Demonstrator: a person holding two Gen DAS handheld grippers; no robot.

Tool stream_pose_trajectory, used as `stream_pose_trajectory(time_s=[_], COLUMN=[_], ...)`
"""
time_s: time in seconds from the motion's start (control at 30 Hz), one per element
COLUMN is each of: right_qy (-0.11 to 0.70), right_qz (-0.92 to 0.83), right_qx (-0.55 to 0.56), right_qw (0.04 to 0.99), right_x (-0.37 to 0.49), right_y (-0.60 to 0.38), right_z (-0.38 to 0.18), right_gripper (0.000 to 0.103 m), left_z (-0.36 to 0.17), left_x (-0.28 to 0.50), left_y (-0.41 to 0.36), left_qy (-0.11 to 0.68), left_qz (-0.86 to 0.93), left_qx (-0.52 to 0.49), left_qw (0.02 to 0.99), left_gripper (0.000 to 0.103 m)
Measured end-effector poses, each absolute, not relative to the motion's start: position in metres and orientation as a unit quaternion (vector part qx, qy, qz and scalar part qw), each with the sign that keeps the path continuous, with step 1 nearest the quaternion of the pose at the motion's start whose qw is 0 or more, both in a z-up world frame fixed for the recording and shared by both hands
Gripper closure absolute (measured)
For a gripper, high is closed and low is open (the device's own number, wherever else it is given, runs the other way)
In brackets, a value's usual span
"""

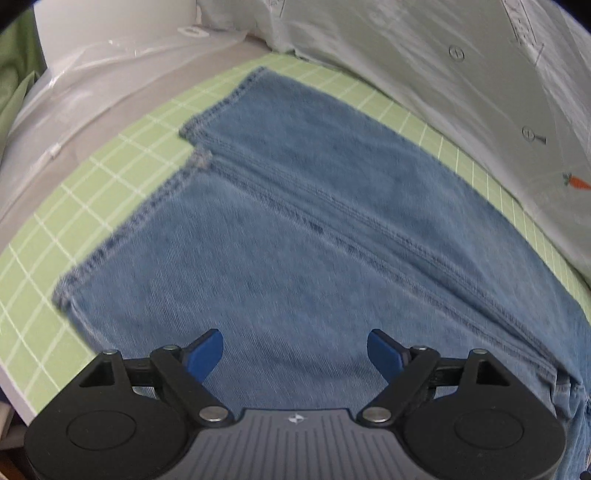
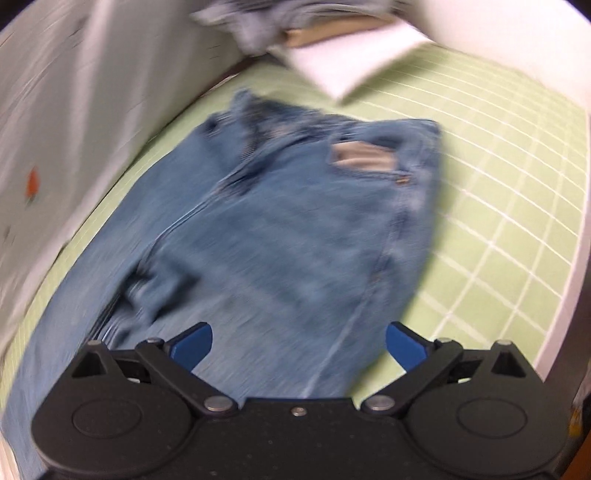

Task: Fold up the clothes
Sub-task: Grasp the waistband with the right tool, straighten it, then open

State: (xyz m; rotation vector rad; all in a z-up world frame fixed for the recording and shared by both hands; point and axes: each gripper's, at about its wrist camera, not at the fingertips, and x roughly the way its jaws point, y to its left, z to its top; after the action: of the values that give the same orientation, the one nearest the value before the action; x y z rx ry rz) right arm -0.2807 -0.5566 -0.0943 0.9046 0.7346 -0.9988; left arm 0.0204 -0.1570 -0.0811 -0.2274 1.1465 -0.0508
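While both your grippers hang over the denim w/ nothing in them, you're between steps, so take stock. Your left gripper (image 1: 295,354) has its blue pads (image 1: 205,354) spread wide, no cloth between them, just the jeans (image 1: 295,229) lying flat underneath. Same for your right gripper (image 2: 299,347): pads (image 2: 192,345) apart, nothing pinched, fabric only below.

Outward from the left one: the leg end lies smooth on the green grid mat (image 1: 110,173). Two hems (image 1: 221,107) sit at the far left, one stepped a bit past the other, so the legs look stacked, i.e. the lengthwise fold looks done, though not perfectly lined up. A long seam (image 1: 406,243) runs diagonally to the near right. Clear plastic sheeting (image 1: 461,74) rises just beyond the mat's far edge.

Outward from the right one: the waist end (image 2: 332,147) lies at the far side, pocket (image 2: 362,157) and a rivet showing; the view is blurred, but the cloth near the left looks bunched, w/ a ridge (image 2: 147,288). Another denim item (image 2: 258,22) sits on a white board (image 2: 351,70) at the far edge, maybe an already finished piece, can't tell.

Judgement: approx. a third done for this pair. Left to do: flatten the bunching, then fold hems toward waist once or twice.
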Motion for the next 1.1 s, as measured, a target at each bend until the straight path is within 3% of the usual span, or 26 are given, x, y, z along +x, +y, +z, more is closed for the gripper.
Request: stream_pose_trajectory(time_s=[0.17,0.37,0.4,0.43,0.53,0.8,1.1], right_qy=[0.323,0.309,0.307,0.305,0.282,0.228,0.263], right_qz=[-0.462,-0.455,-0.446,-0.438,-0.418,-0.425,-0.441], right_qx=[0.430,0.470,0.469,0.468,0.490,0.531,0.484], right_qw=[0.705,0.690,0.698,0.705,0.711,0.697,0.709], right_x=[-0.289,-0.279,-0.278,-0.277,-0.283,-0.299,-0.287], right_y=[-0.598,-0.628,-0.629,-0.630,-0.631,-0.624,-0.617], right_z=[-0.114,-0.127,-0.126,-0.125,-0.126,-0.118,-0.108], right_gripper=[0.005,0.020,0.039,0.069,0.086,0.091,0.090], left_z=[-0.098,-0.102,-0.102,-0.103,-0.106,-0.110,-0.110], left_x=[0.003,0.008,0.009,0.010,0.012,0.016,0.011], left_y=[-0.172,-0.171,-0.171,-0.170,-0.165,-0.131,-0.065], left_qy=[0.564,0.570,0.571,0.571,0.574,0.577,0.557], left_qz=[-0.019,0.001,0.003,0.005,0.010,0.023,0.077], left_qx=[-0.107,-0.144,-0.144,-0.144,-0.161,-0.207,-0.260], left_qw=[0.818,0.809,0.808,0.808,0.803,0.789,0.785], left_gripper=[0.017,0.017,0.017,0.017,0.017,0.017,0.017])
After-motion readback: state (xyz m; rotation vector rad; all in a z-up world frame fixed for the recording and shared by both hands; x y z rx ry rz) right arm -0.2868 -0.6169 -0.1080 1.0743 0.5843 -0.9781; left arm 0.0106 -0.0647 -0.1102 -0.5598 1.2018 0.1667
